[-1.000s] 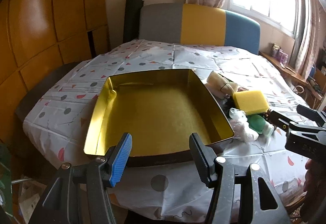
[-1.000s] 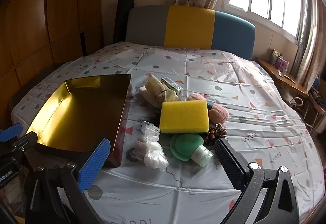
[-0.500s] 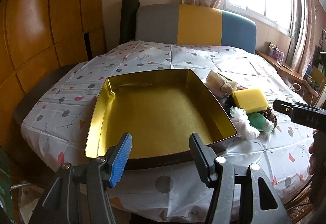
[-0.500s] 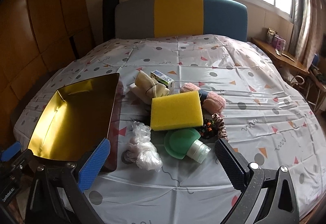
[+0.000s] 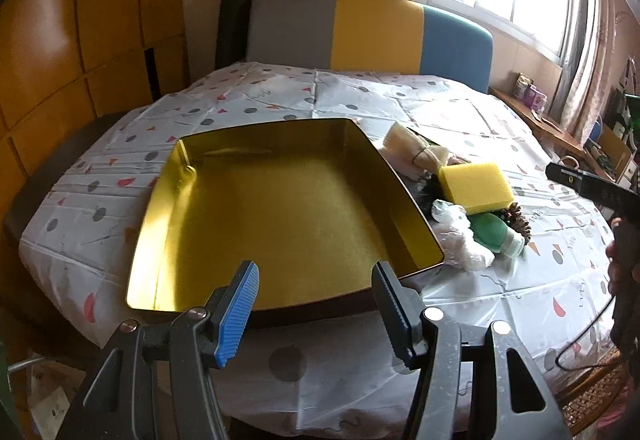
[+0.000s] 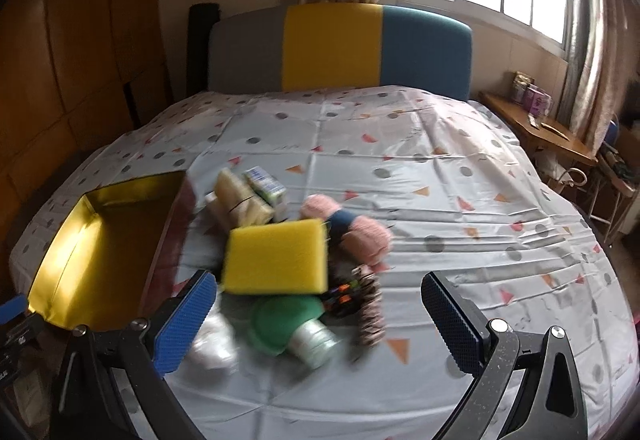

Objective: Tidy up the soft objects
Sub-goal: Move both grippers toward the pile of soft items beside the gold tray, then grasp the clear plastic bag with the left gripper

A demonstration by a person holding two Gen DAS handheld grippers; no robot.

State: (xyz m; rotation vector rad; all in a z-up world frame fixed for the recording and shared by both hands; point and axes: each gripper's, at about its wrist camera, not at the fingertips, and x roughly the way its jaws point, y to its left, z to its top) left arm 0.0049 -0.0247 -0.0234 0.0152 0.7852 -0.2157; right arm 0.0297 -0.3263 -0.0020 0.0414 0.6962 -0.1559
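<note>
Right gripper (image 6: 318,318) jaws apart, empty, over the pile mid-bed | yellow sponge (image 6: 276,258) atop the heap beside the gold tray (image 5: 280,216) | left gripper (image 5: 316,304) spread, empty, at tray's near rim | pinch sponge squarely across its sides, lift clear, don't drag the neighbours.

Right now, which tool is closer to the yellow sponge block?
Right. The right tool hangs open just in front of the yellow sponge block; the left tool, also open, sits at the gold tin tray beside it.
</note>
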